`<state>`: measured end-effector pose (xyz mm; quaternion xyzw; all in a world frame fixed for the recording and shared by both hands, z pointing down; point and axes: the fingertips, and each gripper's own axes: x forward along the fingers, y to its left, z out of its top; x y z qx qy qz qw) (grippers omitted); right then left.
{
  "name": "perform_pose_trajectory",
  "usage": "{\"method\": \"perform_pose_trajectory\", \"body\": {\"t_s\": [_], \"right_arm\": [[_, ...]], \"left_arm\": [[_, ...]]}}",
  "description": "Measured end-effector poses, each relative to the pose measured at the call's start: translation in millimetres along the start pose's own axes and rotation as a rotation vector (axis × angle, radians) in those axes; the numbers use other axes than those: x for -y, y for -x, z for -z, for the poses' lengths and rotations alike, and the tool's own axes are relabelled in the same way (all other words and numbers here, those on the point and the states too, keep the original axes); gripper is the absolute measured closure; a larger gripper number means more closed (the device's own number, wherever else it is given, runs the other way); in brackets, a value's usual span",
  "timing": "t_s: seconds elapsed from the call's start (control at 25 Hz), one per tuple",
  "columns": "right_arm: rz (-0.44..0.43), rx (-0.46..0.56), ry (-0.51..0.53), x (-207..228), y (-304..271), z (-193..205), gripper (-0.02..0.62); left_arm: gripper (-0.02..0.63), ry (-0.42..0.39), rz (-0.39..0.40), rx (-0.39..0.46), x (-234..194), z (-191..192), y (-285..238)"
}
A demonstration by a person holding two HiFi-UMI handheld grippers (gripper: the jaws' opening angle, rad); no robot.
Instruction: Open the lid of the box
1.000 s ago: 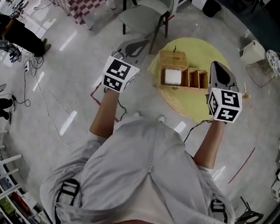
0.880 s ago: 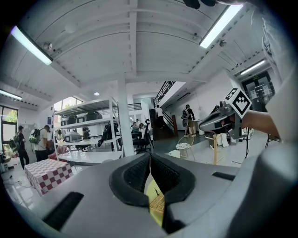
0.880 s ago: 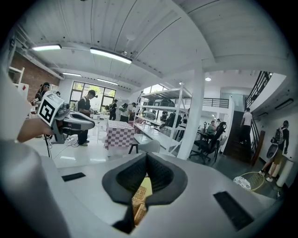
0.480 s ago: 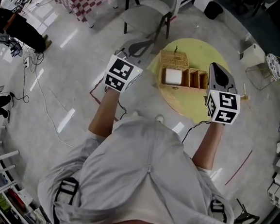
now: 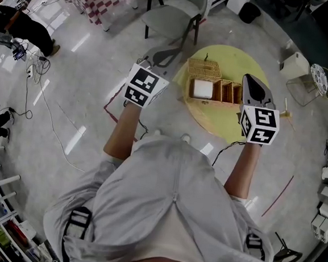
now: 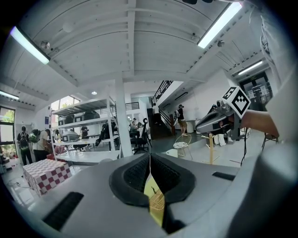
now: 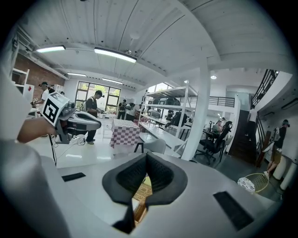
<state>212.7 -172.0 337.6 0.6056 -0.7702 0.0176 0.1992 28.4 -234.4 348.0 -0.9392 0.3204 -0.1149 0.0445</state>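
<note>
- Sitting on the yellow tabletop (image 5: 239, 59), wicker box (image 5: 216, 92) runs left-right; lid (image 5: 204, 67) looks already swung back behind it.
- Right tongs (image 5: 247, 79), closed and empty, just beside box's right end, nearer.
- Left tongs (image 5: 169, 54), closed and empty, left of the box, near the lid.

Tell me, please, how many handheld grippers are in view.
2. The left gripper is left of the yellow table; the right gripper is over its right part, beside the wicker box. None appears hidden.
</note>
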Motion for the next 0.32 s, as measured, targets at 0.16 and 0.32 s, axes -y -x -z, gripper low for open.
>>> {"method": "perform_pose_trajectory", "body": {"t_s": [0.16,0.32], "right_arm": [[0.003,-0.005,-0.003,-3.5,-1.5,2.1,0.572],[0.001,-0.012,-0.002,-4.7,-6.0,3.6,0.572]], "left_arm": [[0.574,0.010,0.003,-0.002,-1.9,2.8,1.3],[0.574,0.006,0.017,-0.001,-1.9,4.7,-1.9]]}}
